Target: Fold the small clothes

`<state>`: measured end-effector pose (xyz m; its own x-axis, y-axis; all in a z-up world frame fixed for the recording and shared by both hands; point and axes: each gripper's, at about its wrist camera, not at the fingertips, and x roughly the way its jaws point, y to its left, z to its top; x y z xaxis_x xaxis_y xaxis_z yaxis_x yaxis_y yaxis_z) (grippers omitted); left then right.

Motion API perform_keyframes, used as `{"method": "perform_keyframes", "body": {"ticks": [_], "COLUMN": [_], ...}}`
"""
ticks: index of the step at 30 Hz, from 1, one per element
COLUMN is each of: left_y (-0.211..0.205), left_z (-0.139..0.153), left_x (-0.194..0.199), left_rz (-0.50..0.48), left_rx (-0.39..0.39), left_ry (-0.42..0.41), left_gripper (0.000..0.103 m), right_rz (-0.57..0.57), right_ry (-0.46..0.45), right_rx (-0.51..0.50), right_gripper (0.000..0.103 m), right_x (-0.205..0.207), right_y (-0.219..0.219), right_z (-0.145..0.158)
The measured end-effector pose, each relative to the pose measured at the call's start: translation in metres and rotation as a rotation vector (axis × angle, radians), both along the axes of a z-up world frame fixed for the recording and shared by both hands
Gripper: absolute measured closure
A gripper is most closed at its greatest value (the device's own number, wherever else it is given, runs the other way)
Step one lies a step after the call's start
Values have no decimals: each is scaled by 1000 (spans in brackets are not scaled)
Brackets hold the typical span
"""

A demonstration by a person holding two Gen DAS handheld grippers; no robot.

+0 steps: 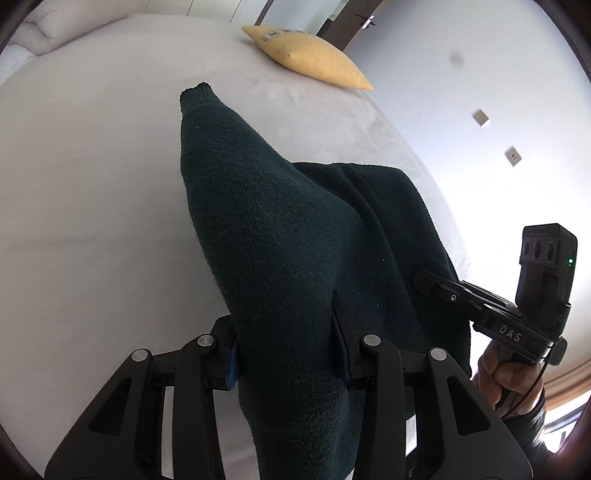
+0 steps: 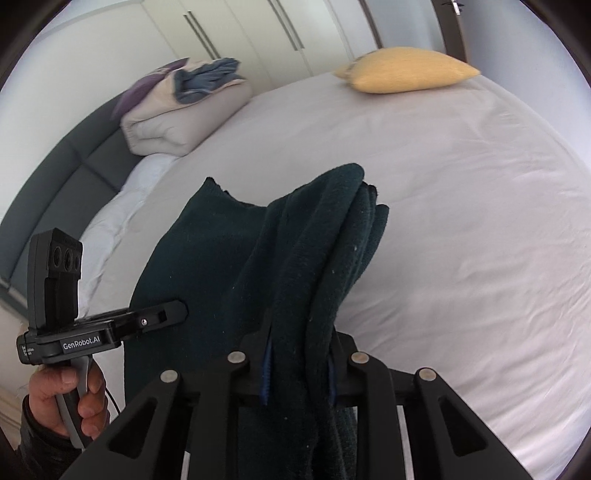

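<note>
A wide bed with a smooth pale grey sheet [image 2: 461, 206] fills both views, its dark grey padded headboard [image 2: 62, 177] running along the left in the right wrist view. Against that headboard sits a folded beige duvet [image 2: 184, 122] with a crumpled blue-grey cloth [image 2: 207, 79] and a purple cushion [image 2: 142, 86] on top. White wardrobe doors with long bar handles [image 2: 258, 33] stand behind the bed.

The dark green knitted sweater [image 1: 280, 236] is lifted off the sheet near the bed's near edge, hanging between the two tools; one sleeve reaches up and forward with its cuff free in the air, and the body drapes toward the right. A flat yellow woven cushion [image 1: 310, 61] lies well apart from it on the far side of the bed.

The left gripper [image 1: 288, 343] has its jaws pinching a thick fold of the sweater, the blue pads pressed into the knit on both sides. The right gripper [image 2: 299, 373] likewise has its jaws closed onto a bunched, layered edge of the same garment, which stands up in a ridge ahead of them. The person's right hand [image 1: 513, 380] grips its tool's handle, and the left hand [image 2: 66, 398] grips the other.
</note>
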<state>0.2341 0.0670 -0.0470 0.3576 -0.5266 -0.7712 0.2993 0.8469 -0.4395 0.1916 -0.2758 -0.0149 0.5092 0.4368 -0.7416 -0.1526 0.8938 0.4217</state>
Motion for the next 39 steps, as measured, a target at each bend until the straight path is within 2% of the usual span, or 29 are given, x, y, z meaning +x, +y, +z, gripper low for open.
{"method": "perform_keyframes", "body": {"ticks": [5,9,11,13,14,16,19,21,25,27,31,34,36,37,39], "left_y": [33,70,74,81,85,87,85,92,108,113,112,114,114,116,116], "left_z": [-13,-45,-63,-77,-80,-82,-88,-95,-101,-97,-74,-42,-17,-4,18], "left_x": [-47,-74,-80,-85,-86,-87,-85,-87,-90,-97,-119,-149,-169,-182,-203], "left_rz": [19,32,45,61,70,71,70,82,90,99,110,154,192,218,240], "left_rx": [22,19,27,-6,-28,-33,-35,-63,-69,-61,5,76,106,124,144], "left_ry": [17,68,84,91,95,90,86,93,76,58,-39,-192,-302,-362,-444], "left_gripper": [67,67,65,63,61,59,53,47,44,44,44,38,21,18,4], "right_rz": [16,11,0,-21,-35,-39,-36,-43,-52,-60,-95,-108,-129,-133,-152], "right_ry": [32,83,96,113,131,140,139,142,126,128,92,42,-20,-43,-128], "right_rx": [90,123,110,144,193,230,211,240,291,290,211,157,97,79,20], "right_gripper": [79,79,79,79,78,76,69,66,65,60,55,52,46,45,39], "right_x": [-44,-67,-72,-74,-74,-72,-74,-73,-74,-74,-82,-94,-108,-113,-128], "right_y": [25,36,37,30,24,19,19,14,12,13,14,10,9,8,11], "right_z": [-23,-53,-66,-77,-84,-91,-100,-107,-111,-108,-88,-70,-49,-41,-14]}}
